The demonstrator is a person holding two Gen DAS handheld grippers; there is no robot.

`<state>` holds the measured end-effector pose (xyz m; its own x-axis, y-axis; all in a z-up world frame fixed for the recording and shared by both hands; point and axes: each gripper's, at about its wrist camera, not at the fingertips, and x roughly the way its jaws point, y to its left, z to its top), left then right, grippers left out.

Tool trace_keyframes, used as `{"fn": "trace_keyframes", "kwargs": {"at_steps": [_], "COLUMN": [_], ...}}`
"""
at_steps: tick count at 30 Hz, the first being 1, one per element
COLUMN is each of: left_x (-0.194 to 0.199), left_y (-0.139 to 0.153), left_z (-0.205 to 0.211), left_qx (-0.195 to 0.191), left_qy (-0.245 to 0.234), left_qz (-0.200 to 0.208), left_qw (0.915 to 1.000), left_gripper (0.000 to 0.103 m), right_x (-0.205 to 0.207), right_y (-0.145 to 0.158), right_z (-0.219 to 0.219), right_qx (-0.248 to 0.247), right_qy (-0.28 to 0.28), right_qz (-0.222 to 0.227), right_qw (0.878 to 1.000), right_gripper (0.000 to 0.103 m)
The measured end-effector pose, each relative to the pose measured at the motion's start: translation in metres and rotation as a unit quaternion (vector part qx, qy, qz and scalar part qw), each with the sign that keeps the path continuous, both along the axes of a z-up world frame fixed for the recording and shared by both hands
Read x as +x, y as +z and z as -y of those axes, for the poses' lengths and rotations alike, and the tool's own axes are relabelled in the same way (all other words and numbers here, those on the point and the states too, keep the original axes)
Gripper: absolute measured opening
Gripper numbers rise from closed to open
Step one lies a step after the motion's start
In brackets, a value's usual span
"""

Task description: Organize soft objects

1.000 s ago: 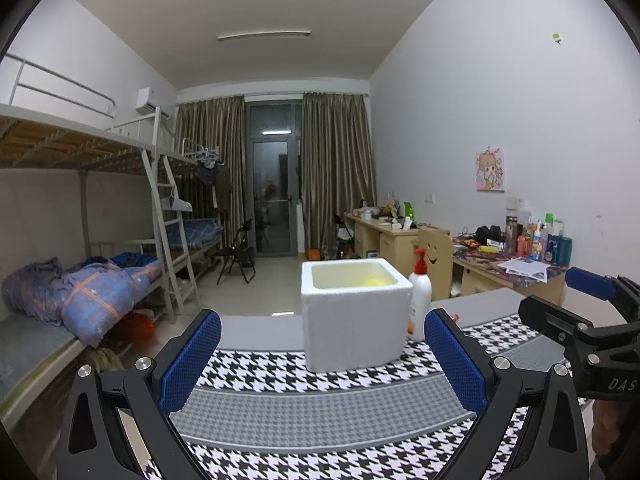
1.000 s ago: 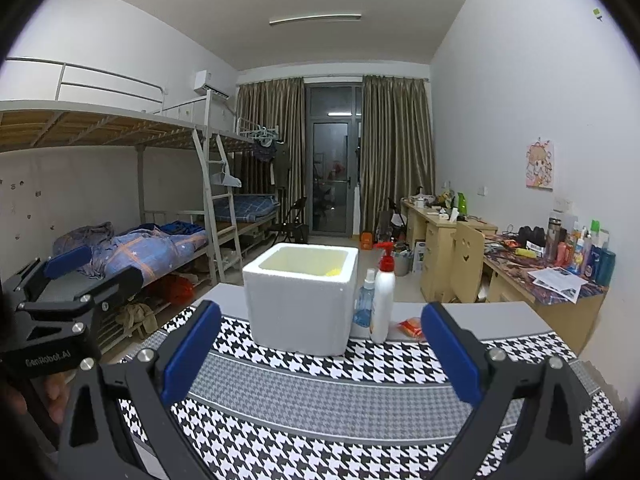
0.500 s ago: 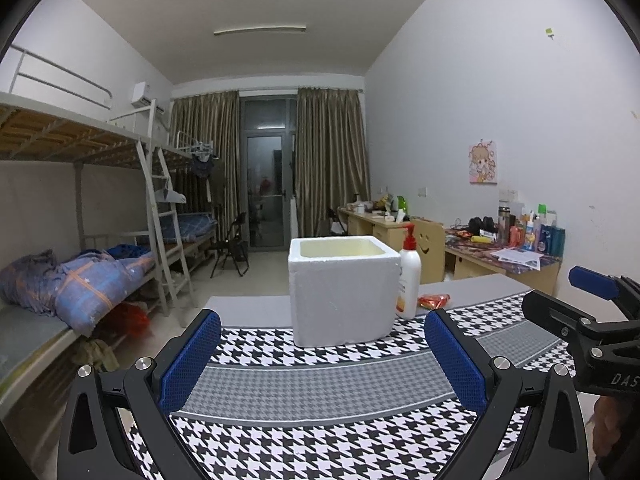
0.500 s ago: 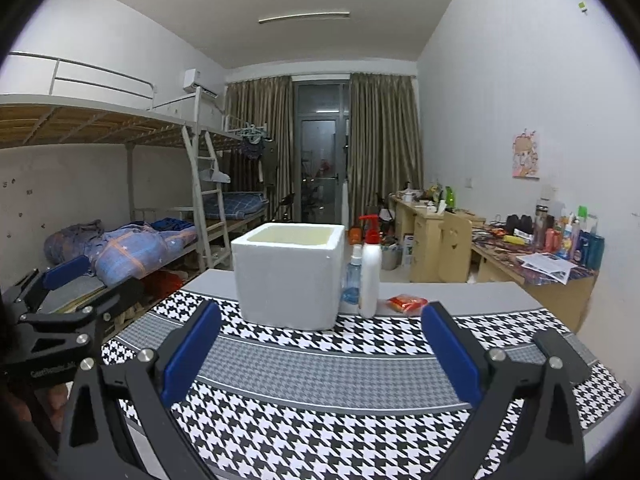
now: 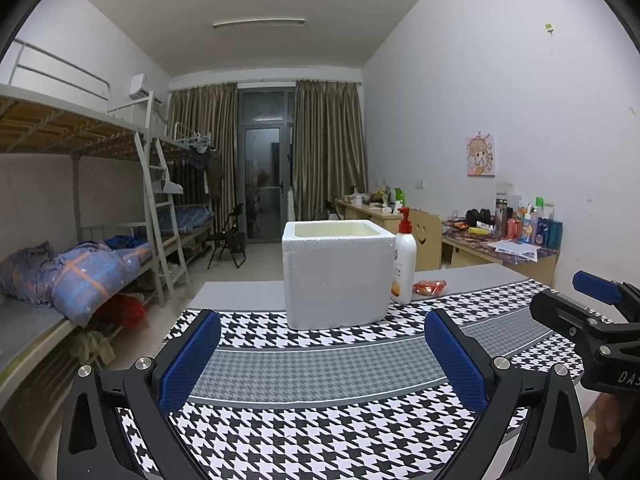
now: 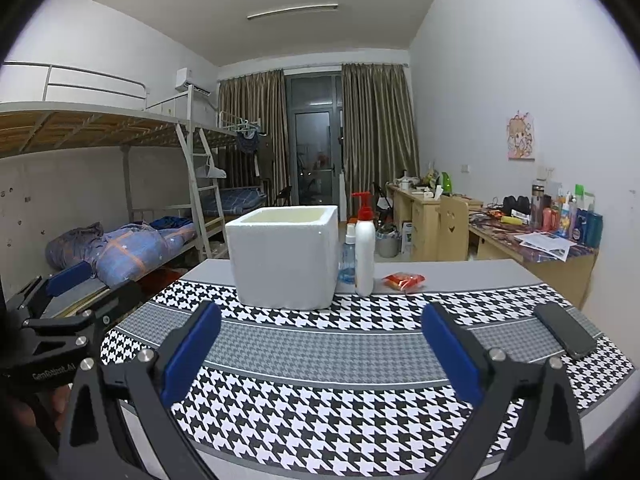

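A white foam box (image 5: 336,276) (image 6: 282,256) stands open-topped on the houndstooth-covered table (image 5: 320,364) (image 6: 320,360); its inside is hidden from this low angle. A small red packet (image 5: 430,287) (image 6: 404,280) lies on the table to the box's right. My left gripper (image 5: 322,360) is open low over the near table edge with nothing between its blue pads. My right gripper (image 6: 320,350) is open too and holds nothing. Each gripper shows at the edge of the other's view.
A white pump bottle (image 5: 404,264) (image 6: 365,250) stands right of the box, with a small blue spray bottle (image 6: 347,256) beside it. A black phone (image 6: 564,330) lies at the table's right end. Bunk beds stand at the left, cluttered desks at the right.
Both grippers have sunk lower toward the table, so the box's inside is no longer visible. Both stay open and hold nothing.
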<state>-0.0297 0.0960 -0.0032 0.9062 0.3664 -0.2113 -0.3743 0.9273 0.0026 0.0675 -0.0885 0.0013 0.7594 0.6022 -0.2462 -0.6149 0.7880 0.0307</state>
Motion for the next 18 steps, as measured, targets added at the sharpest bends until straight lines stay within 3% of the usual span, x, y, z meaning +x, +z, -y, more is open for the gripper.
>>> {"fn": "trace_keyframes", "kwargs": {"at_steps": [18], "left_x": [-0.0037], "left_y": [-0.0043], "left_z": [0.001], "left_qx": [-0.003], "left_qy": [-0.008], "left_qz": [-0.003], "left_qw": [1.0], "left_gripper": [0.102], "right_x": [-0.0021], "right_y": [-0.0077], "right_z": [-0.002], "right_qx": [-0.008], "right_qy": [-0.009], "right_qz": [-0.01], "right_qw": [1.0], "right_gripper": [0.102]}}
